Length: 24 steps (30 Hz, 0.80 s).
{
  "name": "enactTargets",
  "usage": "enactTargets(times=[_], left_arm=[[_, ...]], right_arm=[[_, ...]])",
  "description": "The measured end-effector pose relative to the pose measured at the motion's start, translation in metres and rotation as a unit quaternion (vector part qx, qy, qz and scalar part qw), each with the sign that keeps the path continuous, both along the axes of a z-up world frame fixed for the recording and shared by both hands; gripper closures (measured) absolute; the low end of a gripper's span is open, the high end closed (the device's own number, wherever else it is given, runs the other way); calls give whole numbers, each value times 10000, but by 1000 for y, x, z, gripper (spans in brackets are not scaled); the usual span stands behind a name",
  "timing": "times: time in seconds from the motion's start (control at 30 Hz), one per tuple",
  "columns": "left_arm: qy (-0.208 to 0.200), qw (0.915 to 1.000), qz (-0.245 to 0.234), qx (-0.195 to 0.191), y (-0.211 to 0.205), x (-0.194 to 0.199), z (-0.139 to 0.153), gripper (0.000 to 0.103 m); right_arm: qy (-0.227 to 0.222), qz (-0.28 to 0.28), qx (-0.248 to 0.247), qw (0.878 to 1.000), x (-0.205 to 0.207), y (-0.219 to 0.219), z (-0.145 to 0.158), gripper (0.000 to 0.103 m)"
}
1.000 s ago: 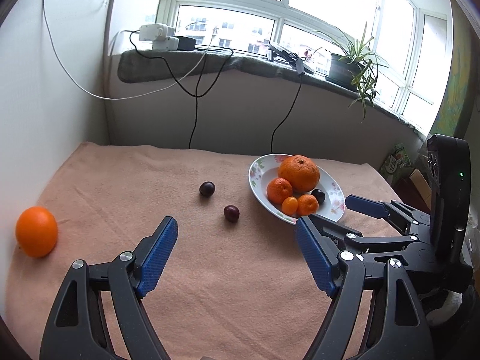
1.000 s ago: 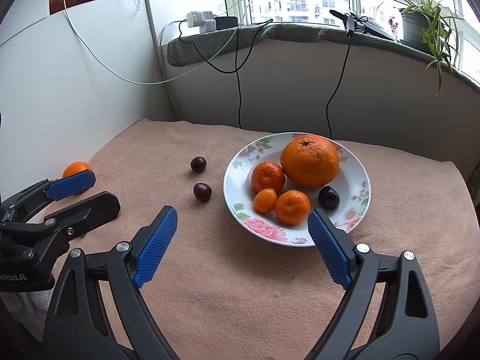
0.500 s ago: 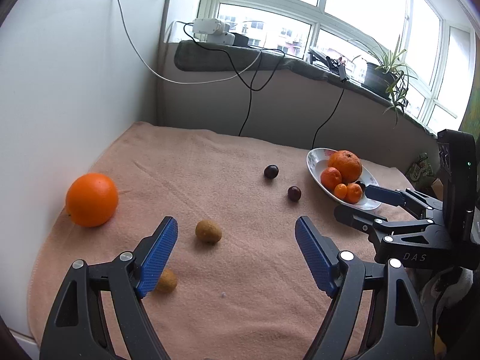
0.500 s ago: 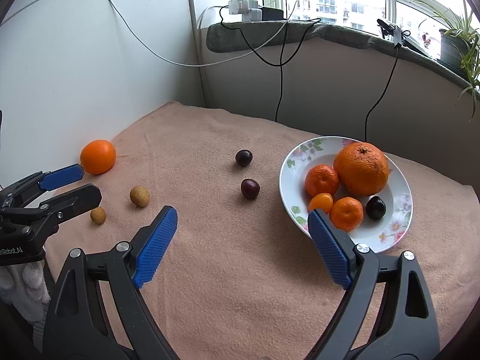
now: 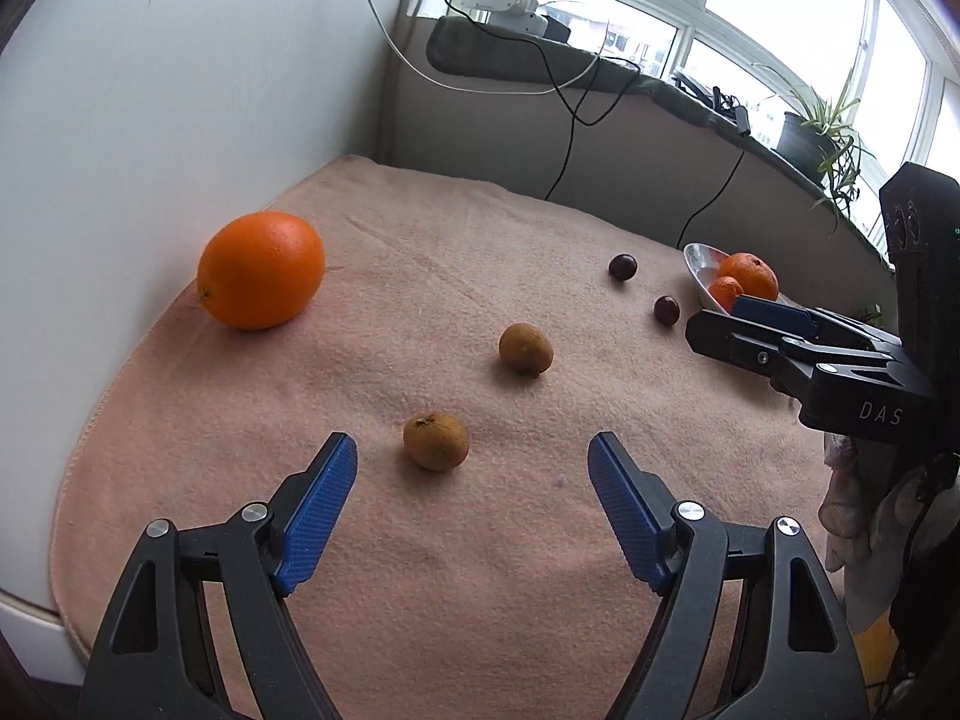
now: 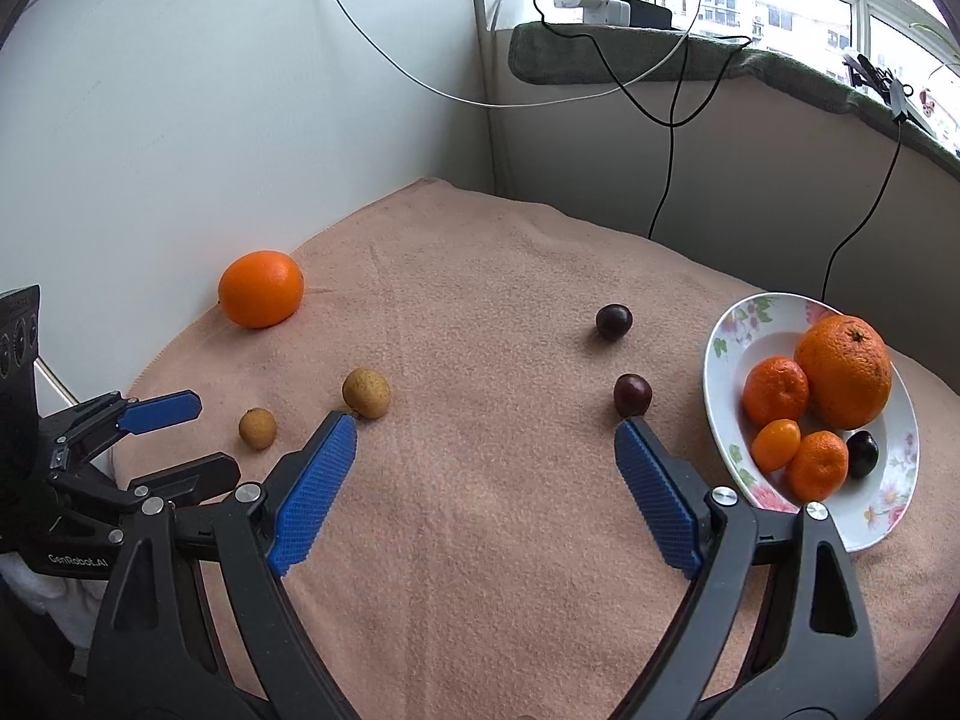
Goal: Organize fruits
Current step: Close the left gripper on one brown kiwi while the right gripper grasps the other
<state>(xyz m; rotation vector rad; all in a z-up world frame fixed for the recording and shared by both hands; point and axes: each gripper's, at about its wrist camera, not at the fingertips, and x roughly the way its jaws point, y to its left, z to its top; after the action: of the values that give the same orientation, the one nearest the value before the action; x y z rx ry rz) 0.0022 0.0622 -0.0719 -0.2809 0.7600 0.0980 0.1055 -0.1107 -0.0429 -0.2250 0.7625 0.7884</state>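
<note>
A flowered white plate [image 6: 726,336] at the right holds several oranges and tangerines and a dark plum [image 6: 863,453]. Loose on the pink towel lie a big orange [image 5: 261,269] by the left wall, two small brown fruits [image 5: 435,440] [image 5: 525,348] and two dark plums [image 5: 623,267] [image 5: 666,309]. My left gripper [image 5: 473,453] is open and empty, the nearer brown fruit just ahead between its fingertips. My right gripper [image 6: 486,426] is open and empty over the towel's middle, with the plate to its right. The right gripper also shows in the left wrist view [image 5: 735,324].
A white wall [image 5: 150,90] bounds the towel on the left. A window ledge [image 6: 660,60] with power adapters and hanging cables runs along the back. A potted plant [image 5: 810,132] stands on the ledge. The towel's front-left edge [image 5: 78,450] drops off.
Both grippers have swung left, away from the plate. The left gripper has come close to the brown fruits and the big orange. Both stay open.
</note>
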Motion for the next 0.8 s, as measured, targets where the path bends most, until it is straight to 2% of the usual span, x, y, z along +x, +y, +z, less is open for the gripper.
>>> enactTargets(times=[0.03,0.17,0.23,0.47,0.53,0.8], left_arm=[[16,10000,5,-31,2,0,-2,31],[9,9999,12,-131,5,1,-5,36],[28,9999,21,-151,6,2,-6,43],[150,9997,29,-207,10,7,-15,52],[165,9995,43,-250,13,8,-17,55],[195,9994,62,-282,19,13,-21,62]], right_arm=[[22,47,-25,10000,0,4,-1,25],[130,256,-76,9996,-2,22,-8,31],[195,364,-89,9991,-2,31,-12,36],[457,559,-125,9973,1,59,-26,46],[492,598,-178,9968,2,65,-30,53],[747,530,-158,9957,18,77,-41,59]])
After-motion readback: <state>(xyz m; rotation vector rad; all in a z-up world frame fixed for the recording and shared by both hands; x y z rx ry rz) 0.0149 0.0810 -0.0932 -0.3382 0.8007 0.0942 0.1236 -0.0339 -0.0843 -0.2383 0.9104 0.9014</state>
